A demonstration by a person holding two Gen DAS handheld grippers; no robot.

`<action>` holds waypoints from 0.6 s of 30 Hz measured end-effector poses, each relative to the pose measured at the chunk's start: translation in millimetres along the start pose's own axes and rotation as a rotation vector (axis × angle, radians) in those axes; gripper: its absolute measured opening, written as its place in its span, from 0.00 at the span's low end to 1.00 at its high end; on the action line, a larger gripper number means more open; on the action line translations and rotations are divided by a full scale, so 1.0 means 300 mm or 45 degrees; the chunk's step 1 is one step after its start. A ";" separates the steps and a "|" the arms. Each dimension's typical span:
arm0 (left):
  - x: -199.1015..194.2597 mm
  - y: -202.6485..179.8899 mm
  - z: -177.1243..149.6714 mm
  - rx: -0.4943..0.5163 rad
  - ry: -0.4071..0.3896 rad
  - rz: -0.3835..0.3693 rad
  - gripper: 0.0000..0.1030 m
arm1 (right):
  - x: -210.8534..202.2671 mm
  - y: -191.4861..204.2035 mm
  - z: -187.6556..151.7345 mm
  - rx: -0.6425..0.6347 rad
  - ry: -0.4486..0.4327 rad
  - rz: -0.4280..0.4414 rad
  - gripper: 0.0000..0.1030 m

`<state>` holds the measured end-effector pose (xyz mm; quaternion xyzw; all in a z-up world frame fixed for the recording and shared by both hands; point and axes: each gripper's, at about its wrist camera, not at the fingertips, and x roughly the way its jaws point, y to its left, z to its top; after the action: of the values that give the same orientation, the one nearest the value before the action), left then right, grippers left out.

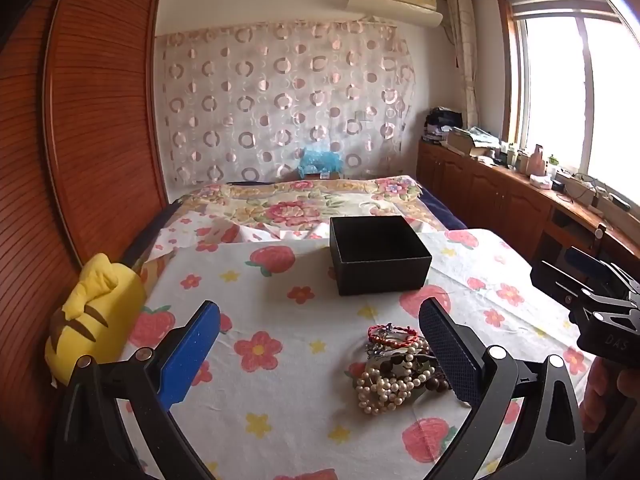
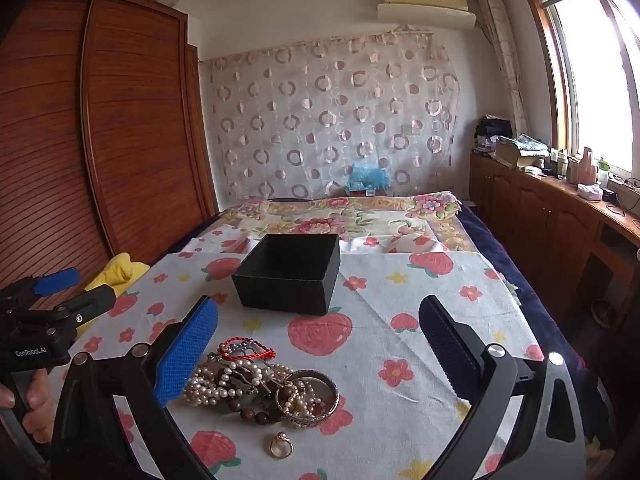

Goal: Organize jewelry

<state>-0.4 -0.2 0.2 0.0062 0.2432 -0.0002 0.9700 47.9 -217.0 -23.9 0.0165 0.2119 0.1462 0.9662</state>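
A pile of jewelry (image 1: pixel 394 368) lies on the strawberry-print cloth: pearl strands, brown beads and a red cord bracelet (image 1: pixel 392 336). In the right wrist view the pile (image 2: pixel 248 380) also shows a metal bangle (image 2: pixel 307 398) and a loose ring (image 2: pixel 281 445) in front. An open, empty black box (image 1: pixel 380 254) (image 2: pixel 289 272) stands behind the pile. My left gripper (image 1: pixel 320 356) is open, hovering just left of the pile. My right gripper (image 2: pixel 320 356) is open, with the pile by its left finger. Each gripper shows at the edge of the other's view.
A yellow plush toy (image 1: pixel 94 316) lies at the cloth's left edge beside the wooden wardrobe (image 1: pixel 80 120). A flowered bed (image 2: pixel 340 216) lies behind the box. A wooden counter (image 2: pixel 560 208) with clutter runs under the window on the right.
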 end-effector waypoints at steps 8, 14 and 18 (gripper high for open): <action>-0.002 -0.005 -0.001 -0.006 0.002 -0.003 0.94 | 0.001 0.001 -0.002 0.002 0.000 0.001 0.98; 0.000 0.001 0.000 -0.010 0.002 -0.006 0.94 | 0.000 0.001 -0.002 0.003 -0.001 0.002 0.98; 0.000 0.001 0.000 -0.012 0.003 -0.008 0.94 | 0.000 0.002 -0.002 0.003 -0.001 0.002 0.98</action>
<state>-0.3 0.2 0.2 0.0010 0.2442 -0.0021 0.9697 47.4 -216.5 -24.3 0.0180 0.2117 0.1467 0.9661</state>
